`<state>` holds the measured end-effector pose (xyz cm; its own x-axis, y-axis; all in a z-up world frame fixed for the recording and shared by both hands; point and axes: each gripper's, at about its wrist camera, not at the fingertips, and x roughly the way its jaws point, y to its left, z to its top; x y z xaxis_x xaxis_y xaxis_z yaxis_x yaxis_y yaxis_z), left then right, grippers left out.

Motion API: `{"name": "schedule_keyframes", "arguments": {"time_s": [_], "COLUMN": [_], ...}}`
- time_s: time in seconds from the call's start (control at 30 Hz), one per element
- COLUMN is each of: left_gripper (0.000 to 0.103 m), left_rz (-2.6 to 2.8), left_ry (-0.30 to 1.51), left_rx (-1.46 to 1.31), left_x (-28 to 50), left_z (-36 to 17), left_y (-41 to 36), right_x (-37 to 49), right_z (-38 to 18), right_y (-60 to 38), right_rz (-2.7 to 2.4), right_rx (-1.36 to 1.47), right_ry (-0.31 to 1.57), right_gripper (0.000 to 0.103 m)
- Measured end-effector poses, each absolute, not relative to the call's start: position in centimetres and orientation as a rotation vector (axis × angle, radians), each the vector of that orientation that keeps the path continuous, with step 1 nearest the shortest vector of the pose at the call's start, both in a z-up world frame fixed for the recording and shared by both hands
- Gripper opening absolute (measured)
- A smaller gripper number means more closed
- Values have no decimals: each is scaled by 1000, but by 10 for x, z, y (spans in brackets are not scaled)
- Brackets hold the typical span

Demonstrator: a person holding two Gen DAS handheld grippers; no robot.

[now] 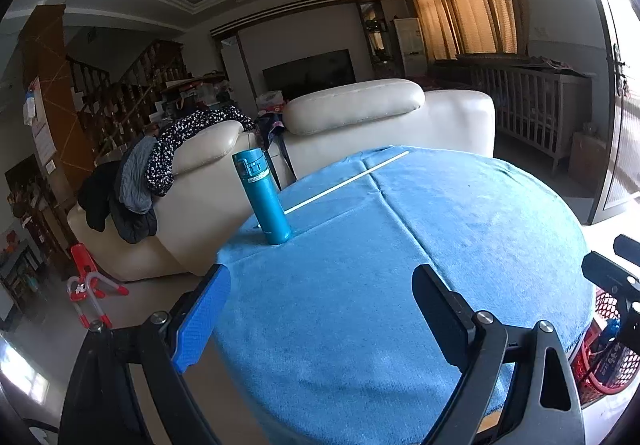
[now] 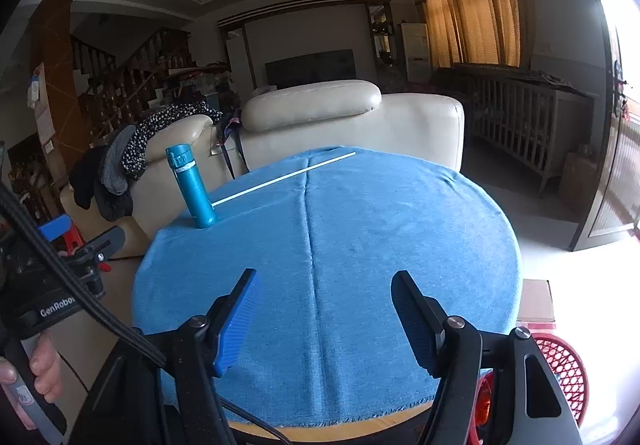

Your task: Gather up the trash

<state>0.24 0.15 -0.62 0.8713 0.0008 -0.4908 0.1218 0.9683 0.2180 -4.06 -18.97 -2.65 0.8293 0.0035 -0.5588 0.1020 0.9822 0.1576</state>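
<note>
A round table under a blue cloth [image 1: 440, 229] [image 2: 380, 229] fills both views. A thin white stick [image 1: 346, 181] [image 2: 284, 177] lies on its far side. A teal flask [image 1: 264, 197] [image 2: 191, 185] stands upright at the far left edge, by the stick's near end. My left gripper [image 1: 322, 285] is open and empty above the table's near left part. My right gripper [image 2: 324, 289] is open and empty above the near edge. A red mesh basket [image 1: 604, 349] [image 2: 560, 369] with some items stands low to the right of the table.
A cream leather sofa [image 1: 352, 109] [image 2: 312, 105] with clothes draped on it stands just beyond the table. A red and white stool [image 1: 86, 285] lies on the floor at the left. A slatted cabinet [image 2: 516, 125] stands at the right wall.
</note>
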Motion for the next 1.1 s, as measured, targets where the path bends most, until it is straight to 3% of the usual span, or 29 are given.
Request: {"name": "schedule_keyframes", "arguments": {"time_s": [1.1], "left_gripper": [92], "left_rz": [-95], "left_ry": [581], "left_rx": [252], "left_x": [15], "left_z": [-25], "left_y": [-12], "right_x": [-23], "right_z": [-44], "right_y": [-194], "right_rz": [-48], "right_rx": [188], "right_ry": [640], "right_gripper": [71]}}
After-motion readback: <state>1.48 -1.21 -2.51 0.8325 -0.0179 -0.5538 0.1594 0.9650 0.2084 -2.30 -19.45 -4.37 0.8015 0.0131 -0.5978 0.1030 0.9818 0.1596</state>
